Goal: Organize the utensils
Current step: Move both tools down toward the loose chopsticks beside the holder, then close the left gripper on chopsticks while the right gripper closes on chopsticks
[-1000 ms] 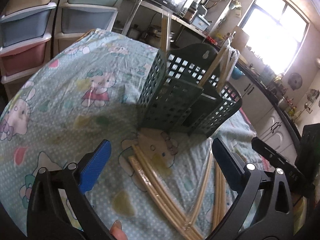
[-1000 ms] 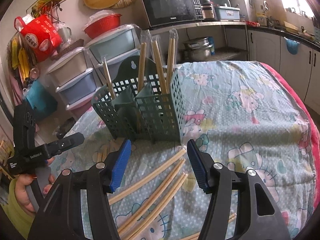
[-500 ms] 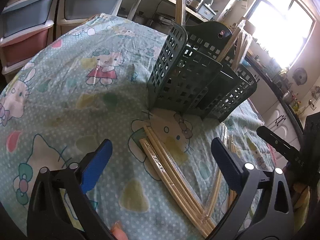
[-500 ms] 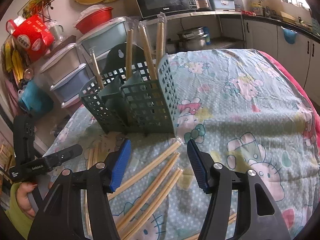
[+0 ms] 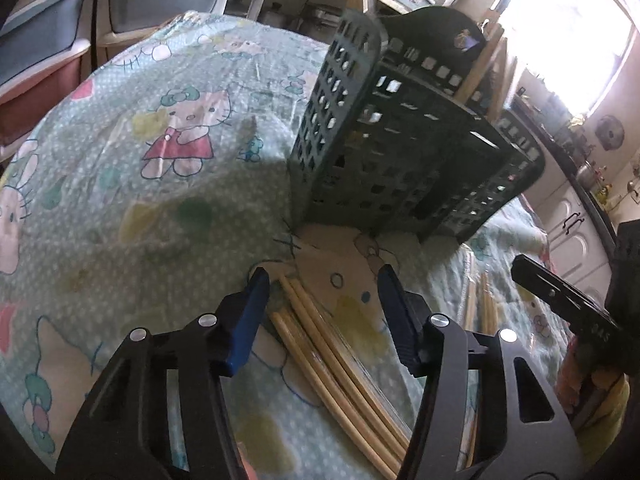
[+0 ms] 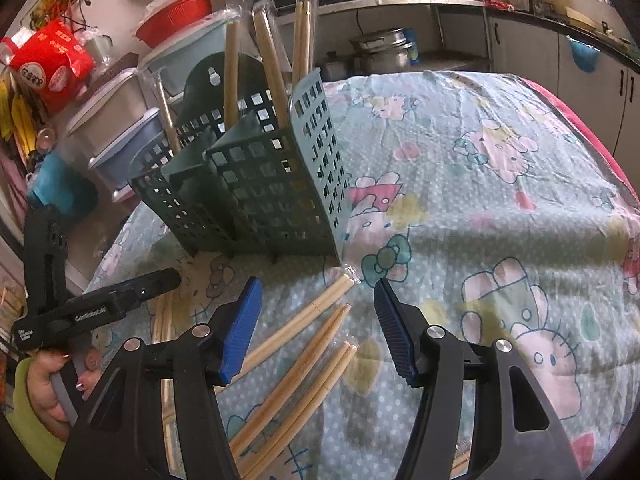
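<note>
Looking across the cartoon-print tablecloth (image 6: 480, 208), I see stacked plastic drawers (image 6: 120, 120) behind. My left gripper (image 5: 324, 284) is closing around wrapped chopsticks (image 5: 320, 328), untouched; my right gripper (image 6: 318, 294) stays unclenched, empty.

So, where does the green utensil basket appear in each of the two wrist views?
Left wrist view: the green utensil basket is in the upper centre-right, beyond the left gripper, with wrapped chopsticks standing in it.
Right wrist view: the basket is left of centre, above the right gripper.
Shared landmark: the cartoon-cat tablecloth under the basket.
</note>
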